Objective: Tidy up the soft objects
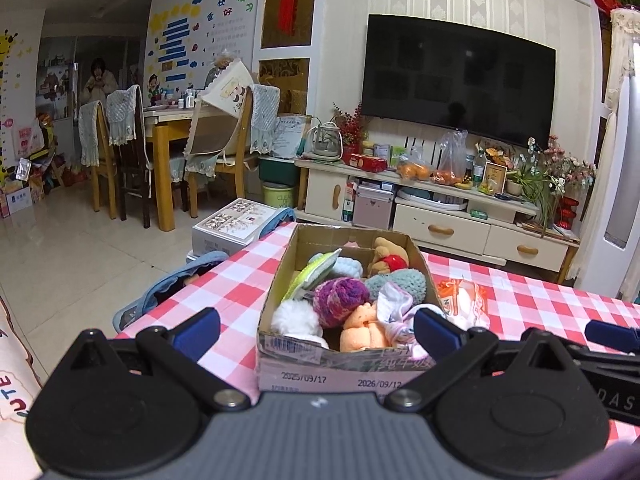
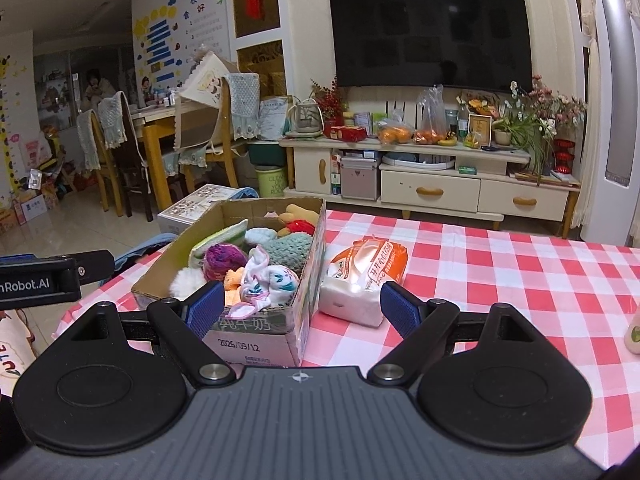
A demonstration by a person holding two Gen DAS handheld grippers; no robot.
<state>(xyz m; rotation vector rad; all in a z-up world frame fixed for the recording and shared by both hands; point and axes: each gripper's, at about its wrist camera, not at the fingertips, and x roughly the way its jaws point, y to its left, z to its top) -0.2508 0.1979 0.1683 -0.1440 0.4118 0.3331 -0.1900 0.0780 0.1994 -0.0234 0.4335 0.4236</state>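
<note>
left wrist view: cardboard box (image 1: 280,312) sits on the checked tablecloth (image 1: 240,280), packed with soft things: purple yarn ball (image 1: 340,300), white pompom (image 1: 295,318), orange plush (image 1: 362,328), teal knit piece (image 1: 404,282), yellow bear toy (image 1: 390,258), white patterned cloth (image 1: 394,306).
left gripper (image 1: 316,330): hovers low in front of the box's near wall, jaws spread wide, nothing between them; right-hand pad (image 1: 434,330) looks close to the cloth, contact cannot be told.
left step advice: looks like most items are already in; likely job now is tucking the cloth hanging at the near rim. Come in from above, pinch the loose edge only, keep the pads off the cardboard wall so the box doesn't slide.
right wrist view: same box (image 2: 304,264) to the left, tissue pack (image 2: 362,276) lying on the tablecloth (image 2: 500,264) just beside its right wall, outside it.
right gripper (image 2: 302,308): jaws wide apart, empty, aimed at the box's near right corner; left pad (image 2: 206,304) overlaps the box front in view, touching or not unclear.
right step advice: tissue pack seems the remaining soft item. Shift right, straddle its short sides, squeeze lightly since the wrap will crumple, lift clear of the wall before dropping in.
other: pale object (image 2: 632,334) at right edge, too cropped to name.
</note>
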